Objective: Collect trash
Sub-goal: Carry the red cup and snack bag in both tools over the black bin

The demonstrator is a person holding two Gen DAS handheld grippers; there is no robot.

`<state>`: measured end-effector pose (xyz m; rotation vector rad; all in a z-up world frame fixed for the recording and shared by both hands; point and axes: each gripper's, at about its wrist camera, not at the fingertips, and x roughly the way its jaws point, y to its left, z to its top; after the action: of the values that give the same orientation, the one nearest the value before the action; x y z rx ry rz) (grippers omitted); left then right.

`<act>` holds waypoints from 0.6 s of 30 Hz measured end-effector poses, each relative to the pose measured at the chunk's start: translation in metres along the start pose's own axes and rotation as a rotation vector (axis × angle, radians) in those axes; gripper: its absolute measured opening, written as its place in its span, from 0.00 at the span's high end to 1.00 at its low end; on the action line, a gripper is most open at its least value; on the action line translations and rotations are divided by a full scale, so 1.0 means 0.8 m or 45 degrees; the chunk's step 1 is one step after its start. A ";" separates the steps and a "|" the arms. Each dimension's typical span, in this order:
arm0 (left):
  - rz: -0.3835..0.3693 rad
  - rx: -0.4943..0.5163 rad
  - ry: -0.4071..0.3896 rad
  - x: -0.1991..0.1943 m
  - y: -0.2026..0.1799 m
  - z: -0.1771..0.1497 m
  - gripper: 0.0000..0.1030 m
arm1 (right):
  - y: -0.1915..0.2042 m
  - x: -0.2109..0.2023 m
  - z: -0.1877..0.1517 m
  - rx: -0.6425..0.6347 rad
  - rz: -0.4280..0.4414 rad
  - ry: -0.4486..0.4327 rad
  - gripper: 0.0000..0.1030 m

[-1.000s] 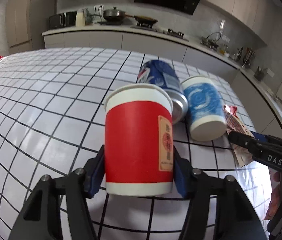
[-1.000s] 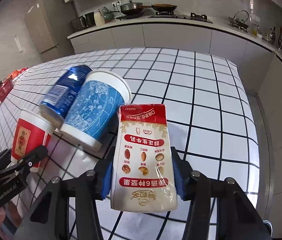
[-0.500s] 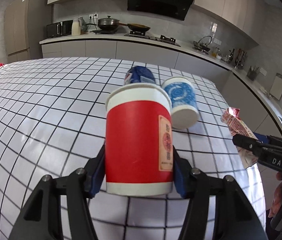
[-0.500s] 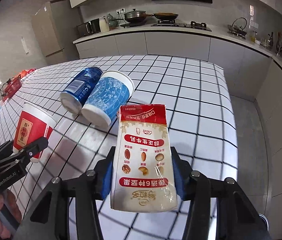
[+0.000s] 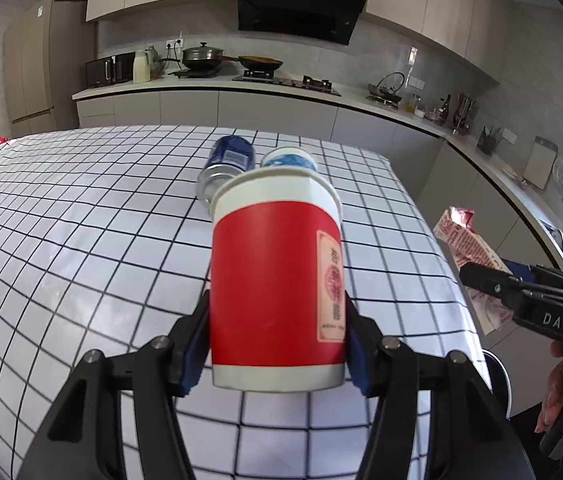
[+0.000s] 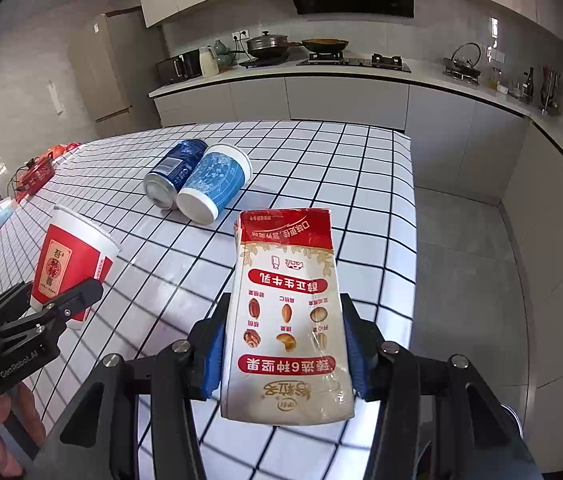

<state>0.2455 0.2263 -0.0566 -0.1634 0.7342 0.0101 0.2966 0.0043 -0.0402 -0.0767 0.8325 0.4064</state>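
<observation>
My left gripper [image 5: 277, 344] is shut on an upright red paper cup [image 5: 277, 280] and holds it above the checked table [image 5: 81, 248]; the cup also shows in the right wrist view [image 6: 69, 268]. My right gripper [image 6: 285, 344] is shut on a red and white snack pouch [image 6: 287, 312], held above the table's near right edge; the pouch also shows in the left wrist view [image 5: 469, 248]. A blue can [image 6: 173, 172] and a blue paper cup [image 6: 215, 180] lie on their sides, side by side, on the table beyond both grippers.
The table's right edge [image 6: 411, 200] drops to a grey floor [image 6: 461, 260]. Red items [image 6: 37, 172] sit at the table's far left. A kitchen counter with a stove and pans [image 6: 293, 46] runs along the back wall.
Both grippers have lifted and pulled back from the table with the red cup and the pouch held. The can and the blue cup now look smaller and farther away.
</observation>
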 end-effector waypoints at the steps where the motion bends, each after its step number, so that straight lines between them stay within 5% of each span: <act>1: 0.000 0.001 -0.003 -0.004 -0.004 -0.003 0.43 | -0.001 -0.007 -0.003 -0.002 0.001 -0.004 0.50; 18: -0.059 0.069 -0.041 -0.059 -0.074 -0.034 0.43 | -0.030 -0.109 -0.061 0.000 -0.004 -0.059 0.50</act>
<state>0.1962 0.1661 -0.0365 -0.1282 0.6978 -0.0509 0.2194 -0.0567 -0.0112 -0.0686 0.7862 0.4041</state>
